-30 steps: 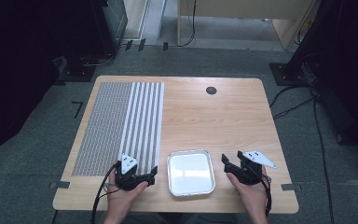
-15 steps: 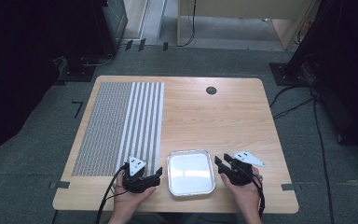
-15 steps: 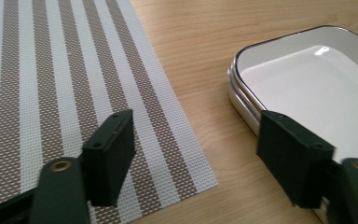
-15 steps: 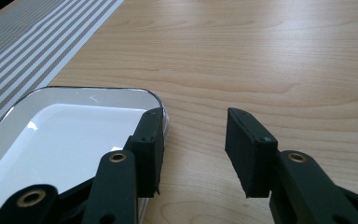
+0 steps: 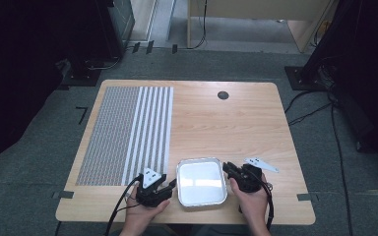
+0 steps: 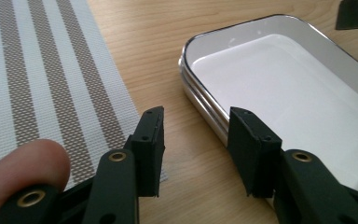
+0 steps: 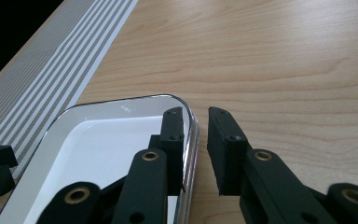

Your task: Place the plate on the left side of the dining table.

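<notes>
A white enamel tray (image 5: 202,183) with a shiny rim lies at the table's near edge, in the middle. My left gripper (image 5: 170,186) is at the tray's left side, open. In the left gripper view its jaws (image 6: 196,149) stand wide apart, bare wood between them, the right jaw just at the tray (image 6: 279,79) rim. My right gripper (image 5: 228,168) is at the tray's right far corner. In the right gripper view its jaws (image 7: 196,144) straddle the rim of the tray (image 7: 107,140), one inside and one outside, with a narrow gap left.
A striped woven placemat (image 5: 128,132) covers the table's left part, its corner close to the left gripper. A black cable grommet (image 5: 223,95) sits near the far edge. Bare wood (image 5: 236,128) stretches beyond the tray. Cables trail off the near edge.
Both grippers have moved inward to the tray's sides. The right one has come onto the rim. The tray has not moved.
</notes>
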Tool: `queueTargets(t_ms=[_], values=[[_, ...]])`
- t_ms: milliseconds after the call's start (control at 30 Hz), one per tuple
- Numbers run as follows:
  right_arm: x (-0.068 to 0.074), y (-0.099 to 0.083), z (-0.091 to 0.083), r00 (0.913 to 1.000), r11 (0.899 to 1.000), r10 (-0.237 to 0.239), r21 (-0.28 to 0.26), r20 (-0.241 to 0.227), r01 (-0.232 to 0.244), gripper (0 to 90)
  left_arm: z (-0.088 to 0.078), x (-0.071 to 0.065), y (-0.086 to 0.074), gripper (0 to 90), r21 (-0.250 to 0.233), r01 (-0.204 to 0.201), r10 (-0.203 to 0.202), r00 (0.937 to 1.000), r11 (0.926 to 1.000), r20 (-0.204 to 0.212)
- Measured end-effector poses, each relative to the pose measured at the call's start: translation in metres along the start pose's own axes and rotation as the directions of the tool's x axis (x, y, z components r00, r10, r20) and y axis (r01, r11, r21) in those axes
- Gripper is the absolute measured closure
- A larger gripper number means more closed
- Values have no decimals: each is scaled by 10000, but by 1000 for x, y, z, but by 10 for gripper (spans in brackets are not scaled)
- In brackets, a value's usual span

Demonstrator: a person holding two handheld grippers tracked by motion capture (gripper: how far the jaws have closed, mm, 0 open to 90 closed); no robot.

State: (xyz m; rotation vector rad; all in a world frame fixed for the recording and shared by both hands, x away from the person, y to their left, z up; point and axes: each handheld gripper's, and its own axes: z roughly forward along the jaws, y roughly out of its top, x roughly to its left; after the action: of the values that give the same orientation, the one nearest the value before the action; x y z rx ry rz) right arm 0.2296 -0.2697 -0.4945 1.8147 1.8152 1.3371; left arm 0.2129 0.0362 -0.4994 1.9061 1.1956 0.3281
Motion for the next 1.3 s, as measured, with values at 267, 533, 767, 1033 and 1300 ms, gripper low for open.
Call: queueTargets(t_ms=[267,533,767,1033,1300], values=[[4,-2,6,9999,9996,55,281,164,-60,802,0,-3,0,652,37,172,-174,9981,9998,592],[12,-7,10,9979,9991,-104,416,641,77,850,-1,-7,0,723,-57,169,-164,9977,9998,665],[17,-12,12,9942,9978,-478,501,963,431,828,-1,-8,-1,744,-78,131,-126,9978,9999,647],[18,-14,10,9926,9993,5,364,1217,-50,868,0,-9,-1,738,-126,99,-91,9978,9999,662],[16,-17,5,9804,9902,1390,-50,1396,-1397,876,0,-11,-2,712,-80,-23,28,9977,10000,673]])
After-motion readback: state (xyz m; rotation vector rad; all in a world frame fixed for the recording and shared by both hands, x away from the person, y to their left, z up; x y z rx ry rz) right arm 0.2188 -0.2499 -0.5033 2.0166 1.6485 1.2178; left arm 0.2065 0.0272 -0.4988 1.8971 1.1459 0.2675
